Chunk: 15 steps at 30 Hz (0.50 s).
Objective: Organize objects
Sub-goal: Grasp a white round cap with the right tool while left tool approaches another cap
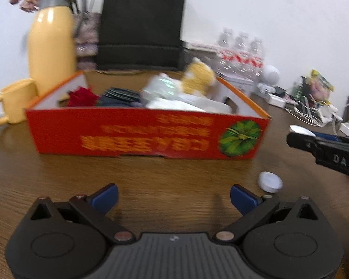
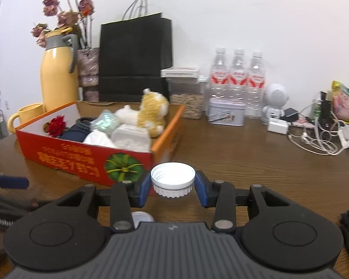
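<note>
My right gripper [image 2: 173, 186] is shut on a white screw cap [image 2: 172, 176], held open side up between the blue pads just above the wooden table. A second white cap [image 1: 270, 182] lies on the table in front of the red cardboard box [image 1: 128, 137]. The box holds a yellow plush toy [image 2: 152, 111], a red rose [image 2: 57, 124], white containers and a dark item. My left gripper [image 1: 173, 197] hovers open and empty in front of the box. In the left wrist view one of the right gripper's fingers [image 1: 300, 140] enters from the right. A blue left finger [image 2: 10, 182] shows in the right wrist view.
Behind the box stand a yellow jug [image 2: 58, 69], a yellow mug [image 1: 14, 102], a black paper bag [image 2: 135, 62] and dried flowers. To the right are three water bottles [image 2: 238, 74], a tin [image 2: 225, 114], a white speaker [image 2: 275, 102] and tangled chargers and cables [image 2: 318, 139].
</note>
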Available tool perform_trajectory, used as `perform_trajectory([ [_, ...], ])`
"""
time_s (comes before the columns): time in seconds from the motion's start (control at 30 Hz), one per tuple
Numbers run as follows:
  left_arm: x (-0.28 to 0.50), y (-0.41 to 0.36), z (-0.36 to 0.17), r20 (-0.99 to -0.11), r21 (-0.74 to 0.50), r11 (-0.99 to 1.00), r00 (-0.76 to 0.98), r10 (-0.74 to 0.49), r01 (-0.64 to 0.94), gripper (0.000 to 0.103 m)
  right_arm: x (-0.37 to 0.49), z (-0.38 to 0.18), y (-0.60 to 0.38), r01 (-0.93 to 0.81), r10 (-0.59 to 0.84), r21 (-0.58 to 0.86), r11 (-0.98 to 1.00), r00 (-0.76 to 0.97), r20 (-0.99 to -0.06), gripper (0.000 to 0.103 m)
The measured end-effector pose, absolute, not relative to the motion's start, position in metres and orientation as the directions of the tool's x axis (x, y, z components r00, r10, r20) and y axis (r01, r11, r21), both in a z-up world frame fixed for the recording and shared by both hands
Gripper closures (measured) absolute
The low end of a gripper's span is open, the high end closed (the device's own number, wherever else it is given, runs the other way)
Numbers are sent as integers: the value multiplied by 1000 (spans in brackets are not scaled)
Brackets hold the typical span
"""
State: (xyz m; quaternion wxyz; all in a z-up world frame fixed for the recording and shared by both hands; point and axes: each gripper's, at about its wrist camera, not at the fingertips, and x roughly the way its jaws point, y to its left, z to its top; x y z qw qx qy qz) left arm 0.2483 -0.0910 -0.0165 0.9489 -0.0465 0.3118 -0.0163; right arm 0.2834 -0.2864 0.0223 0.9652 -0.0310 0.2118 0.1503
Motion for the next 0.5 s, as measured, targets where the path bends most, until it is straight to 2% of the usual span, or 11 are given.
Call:
perform_trajectory([
  [0.13,253,-119,-19,-607,-100,993,788,-105,56,0,284,23,-306,-277,255,6,961,876,-410,63],
  [0.33,263,-155,-22,-618,-76,994,778,-109,80,0,283,24,-327,-254,241,19,967,888,-391,63],
  [0.5,279,-178,-23,-634,-39,999,771,-54,38,0,280,25,-328,-265,255,26,964,890,-378,63],
])
